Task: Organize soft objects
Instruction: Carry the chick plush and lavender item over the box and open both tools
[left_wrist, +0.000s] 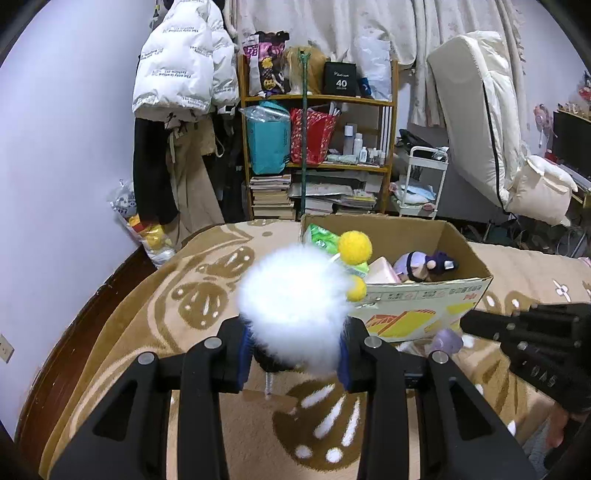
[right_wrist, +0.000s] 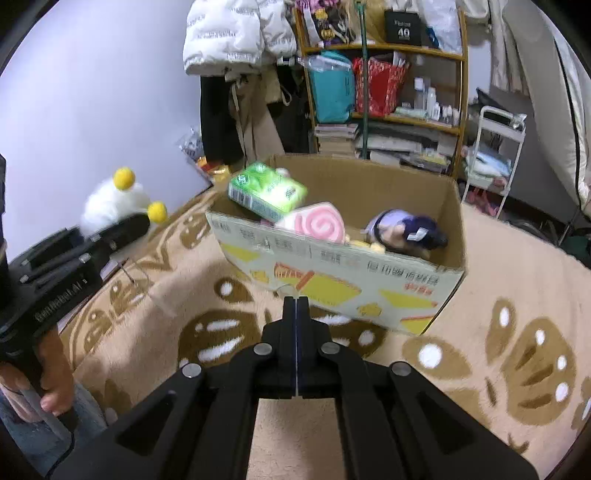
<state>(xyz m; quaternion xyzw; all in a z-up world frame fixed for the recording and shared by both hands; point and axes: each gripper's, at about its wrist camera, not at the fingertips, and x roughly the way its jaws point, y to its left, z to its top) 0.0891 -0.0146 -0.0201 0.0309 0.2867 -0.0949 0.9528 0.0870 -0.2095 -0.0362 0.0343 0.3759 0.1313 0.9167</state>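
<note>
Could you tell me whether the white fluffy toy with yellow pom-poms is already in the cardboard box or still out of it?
Out. The white fluffy toy is clamped in the left gripper, held off to the side of the cardboard box.

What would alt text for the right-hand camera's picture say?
The shut, empty right gripper points at a cardboard box on a patterned beige blanket, holding a green pack, a pink swirl cushion and a purple-haired doll. At left, the left gripper grips a white fluffy toy.
</note>
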